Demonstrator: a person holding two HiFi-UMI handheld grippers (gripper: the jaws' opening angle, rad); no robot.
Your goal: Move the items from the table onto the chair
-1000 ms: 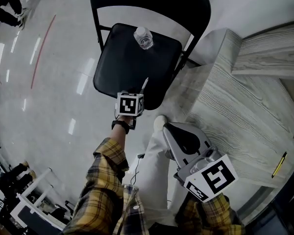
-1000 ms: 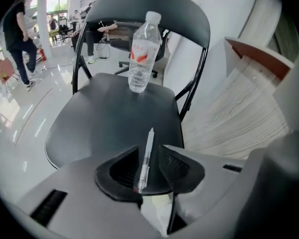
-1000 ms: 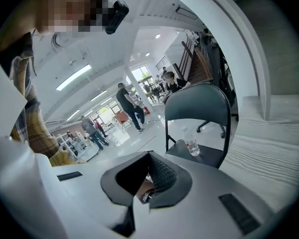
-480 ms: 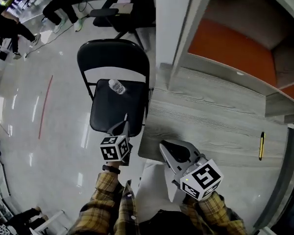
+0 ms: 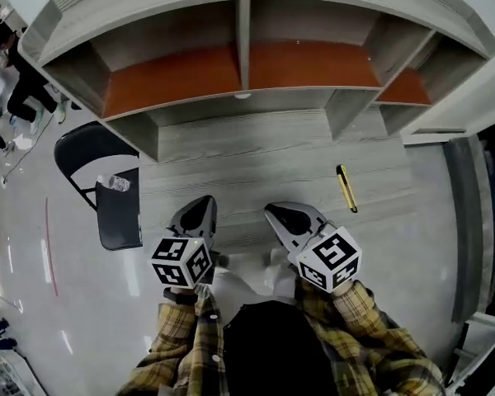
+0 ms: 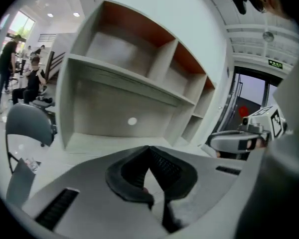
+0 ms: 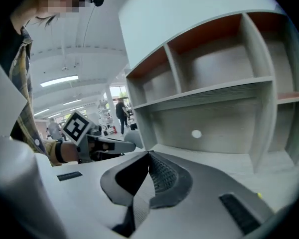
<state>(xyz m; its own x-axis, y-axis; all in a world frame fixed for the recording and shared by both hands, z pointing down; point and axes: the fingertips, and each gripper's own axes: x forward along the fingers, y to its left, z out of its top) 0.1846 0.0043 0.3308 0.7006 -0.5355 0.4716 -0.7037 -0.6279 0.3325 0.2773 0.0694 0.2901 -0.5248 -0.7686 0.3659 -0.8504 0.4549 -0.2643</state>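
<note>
Plaid sleeves [image 5: 181,337] led up to two grippers held side by side, both pointing toward the shelves. The left gripper [image 5: 203,205] had its jaws pressed together with nothing between them. The right gripper [image 5: 277,214] was the same, jaws closed tip to tip and empty. Both pairs of jaws sat over the near edge of the grey wood-grain counter [image 5: 256,151], a short gap apart, each with its marker cube at the rear.

Ahead and to the right of the right jaws, well apart from them, a slim yellow-and-black pen [image 5: 346,188] lay flat on the counter, its length running roughly away from the person. No jaw touched it.

Left of the left jaws, off the counter's left end, stood a black folding chair [image 5: 115,221]. A clear plastic bottle [image 5: 114,183] rested on its seat, toward the backrest side.

Straight ahead of both jaws, past the bare stretch of counter, rose a shelf unit [image 5: 243,64] with open compartments and orange-brown shelf boards. A small white round disc [image 6: 132,121] sat on the back panel under the lowest shelf, just ahead of the left jaws. Farther left, beyond the chair, people [image 6: 5,73] stood and sat on a shiny floor [image 5: 16,246].
</note>
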